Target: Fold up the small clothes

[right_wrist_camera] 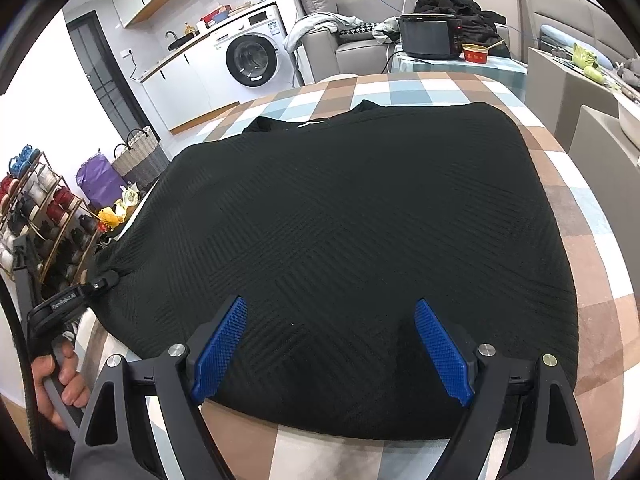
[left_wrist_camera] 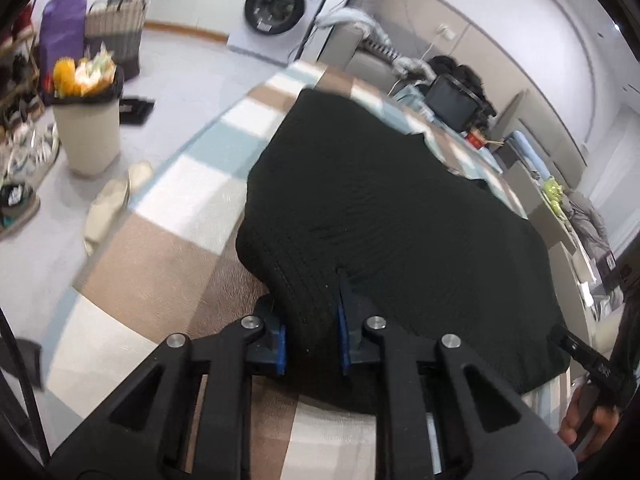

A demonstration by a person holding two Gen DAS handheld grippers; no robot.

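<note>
A black knit garment (right_wrist_camera: pixel 340 240) lies spread on a checked tablecloth (right_wrist_camera: pixel 592 264). It also shows in the left wrist view (left_wrist_camera: pixel 380 208). My left gripper (left_wrist_camera: pixel 312 344) is shut on the garment's near left edge, with a fold of fabric pinched between its blue pads (left_wrist_camera: pixel 343 336). In the right wrist view the left gripper (right_wrist_camera: pixel 100 282) shows at the garment's left corner. My right gripper (right_wrist_camera: pixel 328 344) is open, its blue pads (right_wrist_camera: pixel 218 346) spread wide over the garment's near edge. The right gripper's tip (left_wrist_camera: pixel 576 348) shows at the garment's right edge in the left wrist view.
The table's left edge drops to the floor, where a full bin (left_wrist_camera: pixel 86 120), slippers (left_wrist_camera: pixel 116 200) and a shoe rack (right_wrist_camera: pixel 44 216) stand. A washing machine (right_wrist_camera: pixel 252 60), a sofa with clothes (right_wrist_camera: pixel 360 40) and a black cooker (right_wrist_camera: pixel 430 36) lie beyond the table.
</note>
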